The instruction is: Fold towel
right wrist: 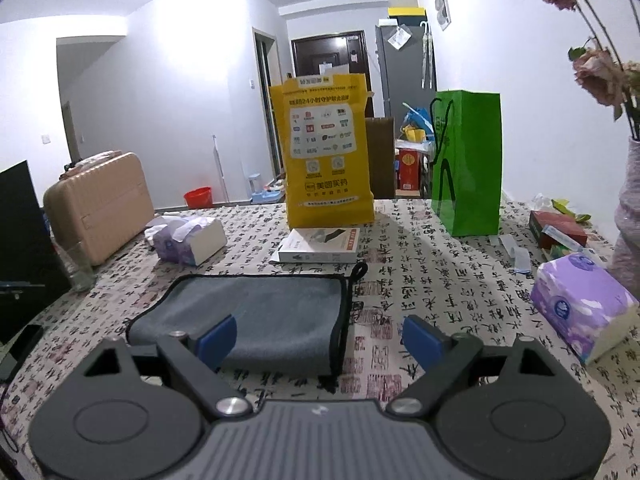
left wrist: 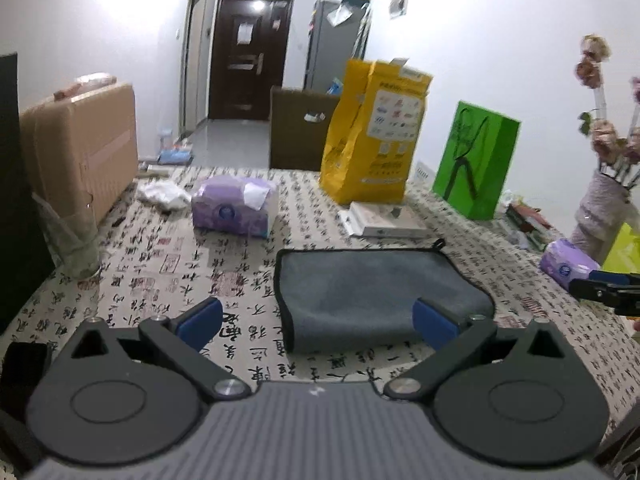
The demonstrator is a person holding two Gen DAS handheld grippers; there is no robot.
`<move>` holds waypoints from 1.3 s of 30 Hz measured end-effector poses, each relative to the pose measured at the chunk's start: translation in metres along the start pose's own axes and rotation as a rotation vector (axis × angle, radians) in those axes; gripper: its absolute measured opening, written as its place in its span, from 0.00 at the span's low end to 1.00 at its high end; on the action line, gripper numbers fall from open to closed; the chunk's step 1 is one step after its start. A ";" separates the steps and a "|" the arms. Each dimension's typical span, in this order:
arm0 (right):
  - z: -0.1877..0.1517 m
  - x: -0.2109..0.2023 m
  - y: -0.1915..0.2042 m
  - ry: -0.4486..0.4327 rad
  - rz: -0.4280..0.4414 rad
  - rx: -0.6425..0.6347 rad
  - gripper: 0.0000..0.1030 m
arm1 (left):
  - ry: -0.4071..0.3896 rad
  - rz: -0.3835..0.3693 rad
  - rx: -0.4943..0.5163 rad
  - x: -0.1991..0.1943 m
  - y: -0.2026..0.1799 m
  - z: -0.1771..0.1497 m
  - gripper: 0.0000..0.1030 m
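A grey towel (left wrist: 372, 292) with black trim lies folded flat on the table with the calligraphy-print cloth (left wrist: 160, 264). It also shows in the right wrist view (right wrist: 276, 316), with its hanging loop at the far right corner. My left gripper (left wrist: 318, 322) is open and empty, held above the towel's near left edge. My right gripper (right wrist: 320, 340) is open and empty, above the towel's near right corner. The right gripper also shows at the right edge of the left wrist view (left wrist: 608, 290).
A yellow bag (right wrist: 326, 152), a green bag (right wrist: 468, 160) and a white box (right wrist: 320, 246) stand behind the towel. Purple tissue packs lie at the left (right wrist: 188, 240) and the right (right wrist: 580, 304). A beige suitcase (right wrist: 98, 204), a glass (right wrist: 78, 266) and a flower vase (right wrist: 630, 216) flank the table.
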State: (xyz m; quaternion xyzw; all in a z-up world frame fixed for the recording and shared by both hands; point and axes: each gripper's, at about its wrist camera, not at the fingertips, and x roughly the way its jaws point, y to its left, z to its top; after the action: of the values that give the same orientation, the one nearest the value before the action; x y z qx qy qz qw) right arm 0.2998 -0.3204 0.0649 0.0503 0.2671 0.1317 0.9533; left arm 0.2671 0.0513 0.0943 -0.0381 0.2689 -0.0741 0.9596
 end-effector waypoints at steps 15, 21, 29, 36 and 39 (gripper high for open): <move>-0.044 -0.056 0.029 -0.042 0.026 -0.005 0.88 | -0.079 -0.041 0.030 -0.066 -0.013 -0.046 1.00; -0.054 -0.076 0.033 -0.065 0.038 0.017 0.89 | -0.094 -0.058 0.006 -0.084 -0.017 -0.061 1.00; -0.055 -0.085 0.036 -0.100 0.041 0.027 0.95 | -0.124 -0.060 -0.014 -0.102 -0.021 -0.076 1.00; -0.069 -0.096 0.045 -0.112 0.068 0.034 0.95 | -0.115 -0.071 -0.009 -0.104 -0.027 -0.086 1.00; -0.074 -0.098 0.049 -0.107 0.071 0.033 0.95 | -0.107 -0.067 -0.007 -0.103 -0.030 -0.088 1.00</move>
State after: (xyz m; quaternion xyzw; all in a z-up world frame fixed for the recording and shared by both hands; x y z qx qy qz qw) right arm 0.1699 -0.2989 0.0587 0.0826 0.2161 0.1581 0.9599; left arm 0.1302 0.0360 0.0752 -0.0542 0.2160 -0.1029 0.9694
